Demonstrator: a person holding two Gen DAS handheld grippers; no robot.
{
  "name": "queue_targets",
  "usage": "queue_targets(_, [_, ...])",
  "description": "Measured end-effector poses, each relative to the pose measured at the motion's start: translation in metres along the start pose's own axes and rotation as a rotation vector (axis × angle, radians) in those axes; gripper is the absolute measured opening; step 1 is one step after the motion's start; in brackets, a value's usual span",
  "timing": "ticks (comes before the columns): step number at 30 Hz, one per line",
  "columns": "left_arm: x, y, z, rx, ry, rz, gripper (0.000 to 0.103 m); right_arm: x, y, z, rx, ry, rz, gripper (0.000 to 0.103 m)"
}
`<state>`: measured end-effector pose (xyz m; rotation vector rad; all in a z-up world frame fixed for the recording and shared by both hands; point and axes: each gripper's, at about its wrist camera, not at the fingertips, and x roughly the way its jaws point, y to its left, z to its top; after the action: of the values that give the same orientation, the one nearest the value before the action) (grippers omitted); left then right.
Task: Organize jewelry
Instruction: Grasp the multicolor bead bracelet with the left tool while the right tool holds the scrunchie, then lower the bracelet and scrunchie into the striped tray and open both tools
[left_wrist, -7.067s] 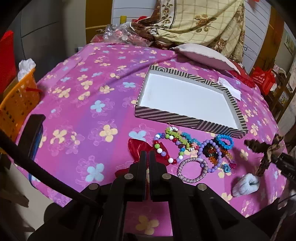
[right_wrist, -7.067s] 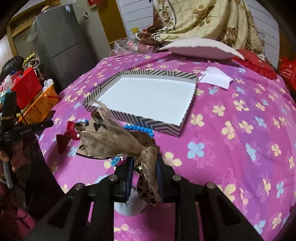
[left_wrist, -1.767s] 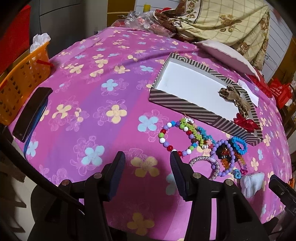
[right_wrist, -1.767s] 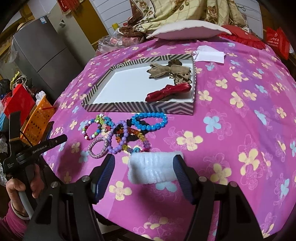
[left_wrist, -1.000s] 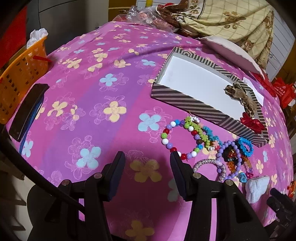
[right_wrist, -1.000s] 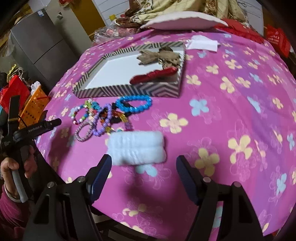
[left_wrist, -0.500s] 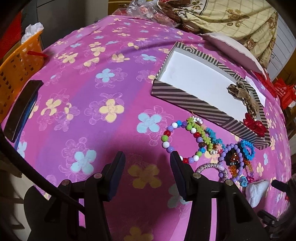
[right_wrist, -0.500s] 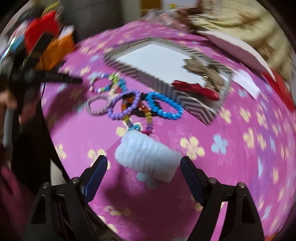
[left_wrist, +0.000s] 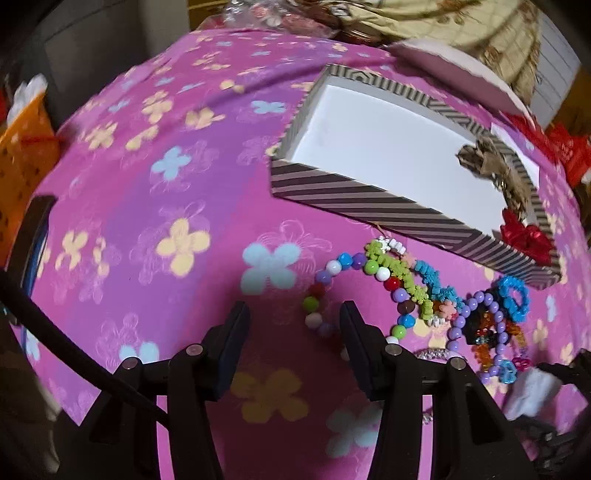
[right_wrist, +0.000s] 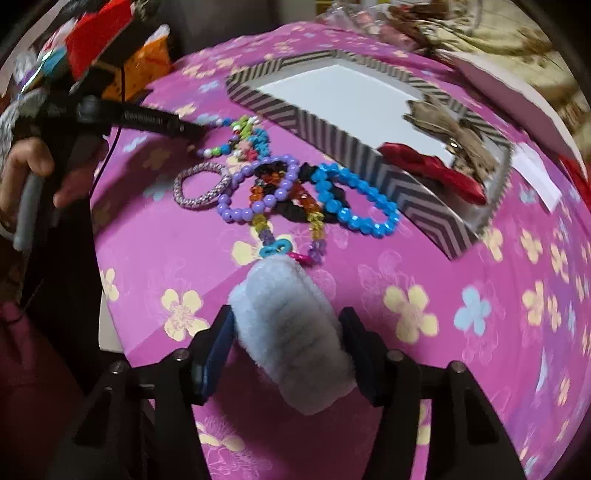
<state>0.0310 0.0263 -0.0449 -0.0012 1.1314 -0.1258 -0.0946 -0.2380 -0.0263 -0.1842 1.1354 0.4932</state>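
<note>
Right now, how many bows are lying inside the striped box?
2. A tan leopard-print bow lies at the far right end of the striped box, and a red bow lies beside it against the near wall. Nothing else shows on the box's white floor.

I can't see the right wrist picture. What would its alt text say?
The right gripper is closing around a fluffy white scrunchie on a pink flowered tablecloth. Beyond it lie bead bracelets, then a striped box with a red bow and a tan bow in it. The left gripper reaches in from the left.
</note>
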Motion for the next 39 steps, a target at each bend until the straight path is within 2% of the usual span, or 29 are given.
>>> queue_targets(1, [0.001, -0.002, 0.001, 0.011, -0.006, 0.014, 0.046, -0.002, -0.004, -0.002, 0.032, -0.014, 0.004, 0.052])
queue_targets(2, [0.001, -0.004, 0.002, 0.020, -0.015, 0.028, 0.034, -0.004, -0.007, -0.005, 0.062, -0.026, 0.007, 0.048])
queue_targets(3, [0.002, -0.004, 0.003, 0.024, -0.029, 0.043, 0.015, -0.006, -0.012, -0.008, 0.104, -0.044, 0.013, 0.046])
queue_targets(5, [0.002, -0.003, 0.005, 0.026, -0.029, 0.020, 0.006, -0.012, -0.016, -0.013, 0.152, -0.073, 0.019, 0.038])
queue_targets(8, [-0.003, 0.003, 0.005, 0.017, -0.010, -0.039, 0.006, -0.022, -0.021, -0.020, 0.214, -0.120, 0.026, 0.033])
queue_targets(13, [-0.027, 0.010, 0.001, 0.016, -0.054, -0.050, 0.005, -0.040, -0.025, -0.022, 0.294, -0.206, 0.048, 0.032])
queue_targets(24, [-0.079, 0.008, 0.012, 0.052, -0.148, -0.058, 0.005, -0.063, -0.023, -0.008, 0.350, -0.304, 0.055, 0.031])
queue_targets(29, [-0.098, 0.000, 0.029, 0.063, -0.186, -0.071, 0.005, -0.072, -0.030, 0.013, 0.381, -0.356, 0.050, 0.031])
queue_targets(34, [-0.109, -0.022, 0.054, 0.094, -0.224, -0.078, 0.006, -0.078, -0.048, 0.052, 0.426, -0.422, 0.056, 0.031])
queue_targets(39, [-0.097, -0.046, 0.081, 0.108, -0.219, -0.092, 0.006, -0.060, -0.073, 0.098, 0.471, -0.413, 0.046, 0.031])
